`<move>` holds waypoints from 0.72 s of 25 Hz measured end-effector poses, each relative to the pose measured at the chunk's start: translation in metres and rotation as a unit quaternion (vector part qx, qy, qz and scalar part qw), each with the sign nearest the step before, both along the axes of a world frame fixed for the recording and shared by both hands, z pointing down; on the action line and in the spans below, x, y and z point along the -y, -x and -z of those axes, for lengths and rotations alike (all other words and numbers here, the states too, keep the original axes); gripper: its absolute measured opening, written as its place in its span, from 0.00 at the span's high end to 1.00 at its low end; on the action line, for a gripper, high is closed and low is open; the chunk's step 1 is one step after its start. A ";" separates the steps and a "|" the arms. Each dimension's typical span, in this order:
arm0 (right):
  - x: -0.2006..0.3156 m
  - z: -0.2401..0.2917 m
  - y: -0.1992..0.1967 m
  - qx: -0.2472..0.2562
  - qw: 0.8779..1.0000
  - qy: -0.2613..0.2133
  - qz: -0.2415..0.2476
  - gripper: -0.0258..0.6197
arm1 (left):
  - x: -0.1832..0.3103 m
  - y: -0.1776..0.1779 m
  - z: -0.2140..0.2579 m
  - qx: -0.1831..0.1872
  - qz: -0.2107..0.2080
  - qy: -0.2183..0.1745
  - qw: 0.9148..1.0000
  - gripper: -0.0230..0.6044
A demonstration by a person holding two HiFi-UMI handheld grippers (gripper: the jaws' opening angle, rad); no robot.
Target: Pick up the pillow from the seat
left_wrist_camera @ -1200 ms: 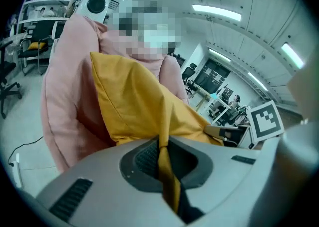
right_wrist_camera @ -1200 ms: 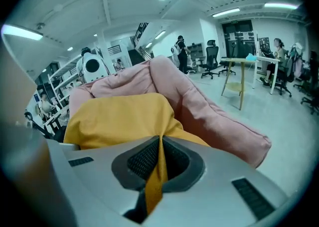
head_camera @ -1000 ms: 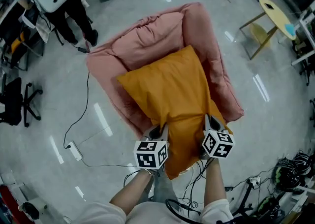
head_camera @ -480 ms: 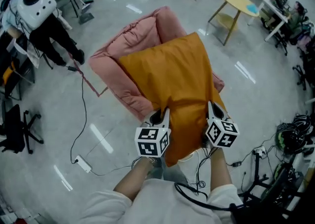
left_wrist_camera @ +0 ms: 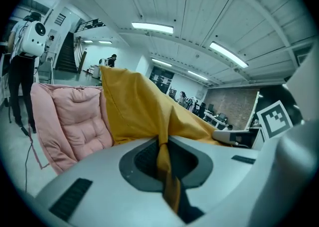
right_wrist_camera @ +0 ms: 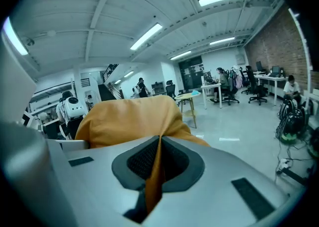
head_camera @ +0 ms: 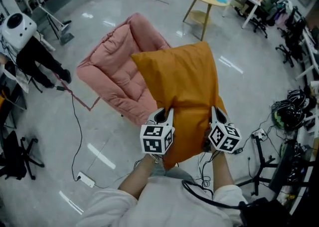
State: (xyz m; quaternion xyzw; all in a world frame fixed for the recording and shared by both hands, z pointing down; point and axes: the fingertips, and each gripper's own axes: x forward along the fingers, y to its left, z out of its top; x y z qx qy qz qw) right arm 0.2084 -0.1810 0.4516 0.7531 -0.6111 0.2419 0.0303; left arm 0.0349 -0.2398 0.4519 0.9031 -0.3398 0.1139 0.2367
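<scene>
So the orange pillow (head_camera: pixel 179 86) is held up off the floor by its near edge. The left hand-held gripper (head_camera: pixel 163 115) is clamped tight on a pinch of the fabric at about 7 o'clock of the pillow, and the right hand-held gripper (head_camera: pixel 217 114) is clamped the same way at about 5 o'clock. The pink seat (head_camera: pixel 112 74) is seen at roughly 10 o'clock from the pillow and looks vacated, so the lift itself is judged to be the step in hand, pretty much near done. For the next move an even raise on both sides is probably called for, since only thin folds of cloth are pinched and could be tugged loose.
</scene>
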 end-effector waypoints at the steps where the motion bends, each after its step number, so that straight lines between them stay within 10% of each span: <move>1: -0.010 0.000 -0.004 0.003 1.000 -0.001 -0.008 0.91 | -0.007 -0.005 0.001 0.001 -0.010 0.000 1.000 0.93; 18: -0.154 -0.020 -0.107 0.039 0.993 0.008 -0.107 0.91 | -0.112 -0.126 -0.009 0.024 -0.119 0.009 0.993 0.93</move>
